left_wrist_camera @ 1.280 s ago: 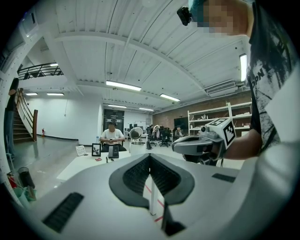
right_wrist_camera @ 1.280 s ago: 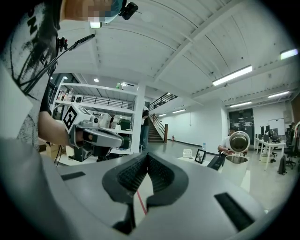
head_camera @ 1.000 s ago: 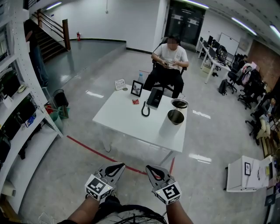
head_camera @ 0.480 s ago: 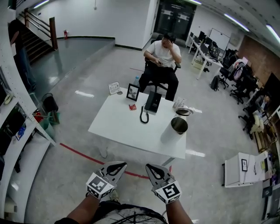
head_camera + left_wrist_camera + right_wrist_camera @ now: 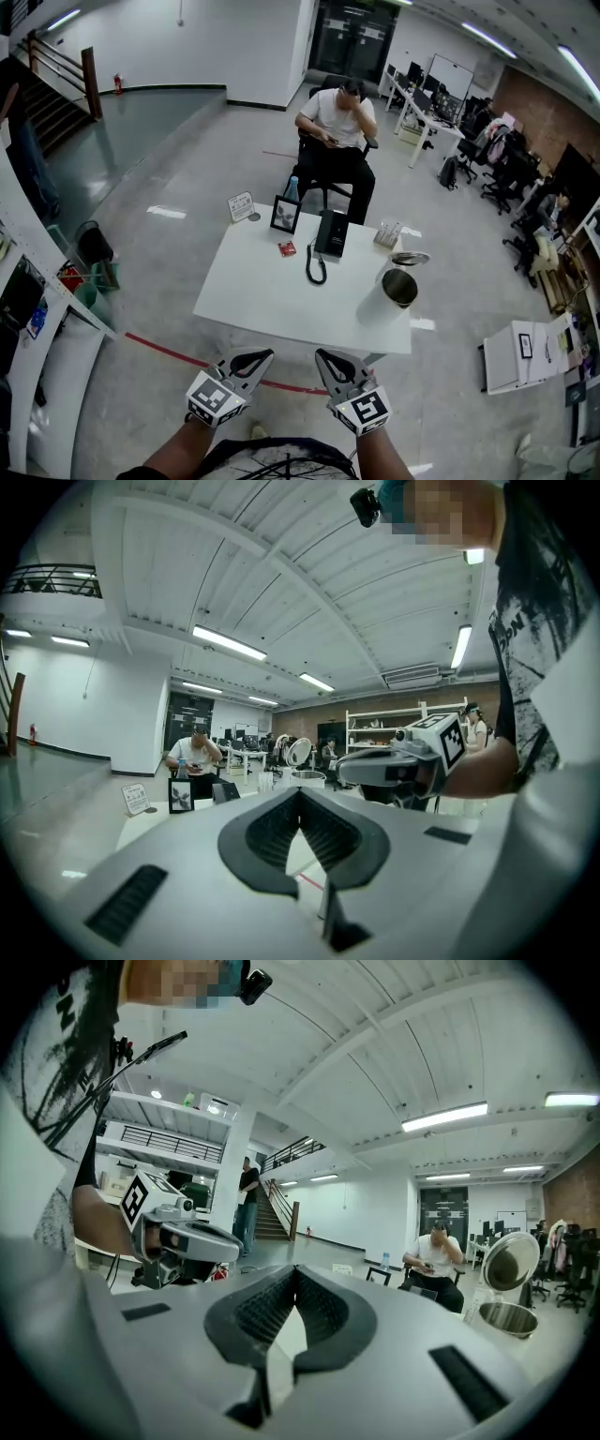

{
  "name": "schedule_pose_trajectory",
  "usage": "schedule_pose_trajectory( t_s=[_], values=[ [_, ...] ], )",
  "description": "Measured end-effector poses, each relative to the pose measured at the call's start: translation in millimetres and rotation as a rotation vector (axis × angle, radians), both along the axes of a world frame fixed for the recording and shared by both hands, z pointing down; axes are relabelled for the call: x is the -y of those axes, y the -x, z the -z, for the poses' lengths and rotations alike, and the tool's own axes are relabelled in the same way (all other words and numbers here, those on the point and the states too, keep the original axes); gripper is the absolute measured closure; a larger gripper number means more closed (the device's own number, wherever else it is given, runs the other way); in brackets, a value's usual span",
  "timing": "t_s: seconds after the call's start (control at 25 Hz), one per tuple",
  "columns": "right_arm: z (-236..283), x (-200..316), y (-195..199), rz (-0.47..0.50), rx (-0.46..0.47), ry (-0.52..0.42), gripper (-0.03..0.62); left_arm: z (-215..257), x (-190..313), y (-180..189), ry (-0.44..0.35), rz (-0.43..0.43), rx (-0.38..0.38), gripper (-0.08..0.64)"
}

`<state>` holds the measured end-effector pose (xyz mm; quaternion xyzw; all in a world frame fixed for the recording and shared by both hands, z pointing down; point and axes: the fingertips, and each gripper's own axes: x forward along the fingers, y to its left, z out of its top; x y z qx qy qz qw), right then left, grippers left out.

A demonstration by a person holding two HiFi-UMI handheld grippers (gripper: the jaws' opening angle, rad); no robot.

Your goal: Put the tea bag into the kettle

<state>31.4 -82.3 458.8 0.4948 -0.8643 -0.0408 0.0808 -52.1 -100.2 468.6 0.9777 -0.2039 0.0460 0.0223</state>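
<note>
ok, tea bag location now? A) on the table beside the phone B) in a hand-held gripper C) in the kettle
A: the red tea bag lies on the white table, just left of the black phone, away from the kettle.

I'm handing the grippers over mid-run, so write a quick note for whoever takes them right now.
Left gripper: shut, empty.
Right gripper: shut, empty.
Both are held short of the white table.
Tea bag: small red packet lying on the table, left of the phone.
Kettle: at the table's near right corner, lid up.
Done: nothing yet.
Left: reach the table, pick up the tea bag, drop it into the kettle.
</note>
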Motion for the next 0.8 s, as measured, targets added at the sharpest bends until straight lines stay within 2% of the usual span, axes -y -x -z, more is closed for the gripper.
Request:
schedule_pose_trajectory(
  t_s=[0.28, 0.52, 0.8],
  values=[
    [-2.3, 33.1, 19.8, -0.027, -0.003, 0.008, 0.581, -5.4, 29.5, 16.4, 0.012, -0.035, -0.002, 0.552],
    [-6.0, 49.0, 19.4, -0.064, -0.002, 0.05, 0.582, -8.2, 45.6, 22.5, 0.019, -0.041, -0.021, 0.551],
    [4.6, 63.5, 19.3, -0.063, 0.015, 0.011, 0.583, -10.9, 60.3, 21.8, 0.029, -0.048, -0.015, 0.551]
  ],
)
